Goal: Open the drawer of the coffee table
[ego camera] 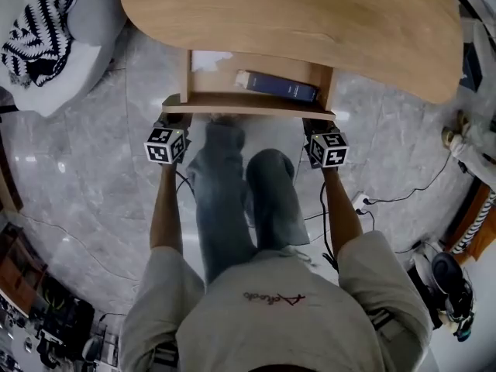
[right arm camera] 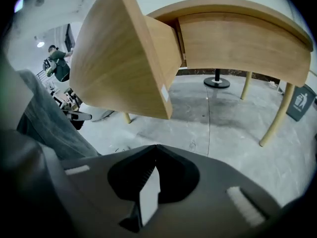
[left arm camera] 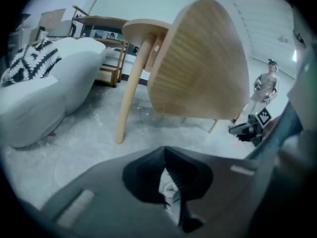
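Wooden drawer (ego camera: 248, 104) is sitting open while left gripper (ego camera: 173, 120) and right gripper (ego camera: 315, 124) are hovering closed, empty, beside its front.

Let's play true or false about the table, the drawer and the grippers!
The drawer is open. True.
A blue book lies in the drawer. True.
The table is made of glass. False: it is wood.
The left gripper holds a cup. False: its jaws are shut on nothing.
The right gripper is shut. True.
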Demonstrator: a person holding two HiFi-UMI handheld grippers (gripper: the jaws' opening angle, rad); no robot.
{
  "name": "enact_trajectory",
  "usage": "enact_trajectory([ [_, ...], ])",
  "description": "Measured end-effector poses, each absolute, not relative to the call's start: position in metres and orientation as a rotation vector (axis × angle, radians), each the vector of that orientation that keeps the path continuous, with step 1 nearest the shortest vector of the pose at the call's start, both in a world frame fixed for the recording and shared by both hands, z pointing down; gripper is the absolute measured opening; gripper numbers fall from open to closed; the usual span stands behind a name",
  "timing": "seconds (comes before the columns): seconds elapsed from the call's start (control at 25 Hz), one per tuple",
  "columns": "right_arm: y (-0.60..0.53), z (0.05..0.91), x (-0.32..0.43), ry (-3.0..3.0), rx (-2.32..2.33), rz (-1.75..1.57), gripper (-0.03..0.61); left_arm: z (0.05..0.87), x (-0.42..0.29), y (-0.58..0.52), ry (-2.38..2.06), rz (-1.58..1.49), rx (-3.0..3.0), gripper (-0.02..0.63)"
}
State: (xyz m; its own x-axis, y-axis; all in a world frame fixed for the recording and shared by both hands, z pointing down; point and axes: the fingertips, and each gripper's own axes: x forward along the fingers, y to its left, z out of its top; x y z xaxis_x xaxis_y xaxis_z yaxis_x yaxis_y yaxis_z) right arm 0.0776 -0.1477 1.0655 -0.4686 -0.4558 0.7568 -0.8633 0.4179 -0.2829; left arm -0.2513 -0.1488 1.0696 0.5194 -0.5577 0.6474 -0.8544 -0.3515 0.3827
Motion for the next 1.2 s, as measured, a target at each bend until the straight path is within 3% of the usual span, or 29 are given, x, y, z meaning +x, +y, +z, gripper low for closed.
enact_trajectory([
  [0.56, -0.112, 0.891, 0.066, -1.947, 0.979, 1.004, 0.005, 0.896, -0.274, -0.110, -1.159, 0.614, 1.875, 0.000],
  [1.2, -0.214, 0.589, 0.015, -2.249, 1.087, 0.757, 0.003, 0.578, -0.237, -0.174, -1.237, 0.524, 2.105, 0.000],
])
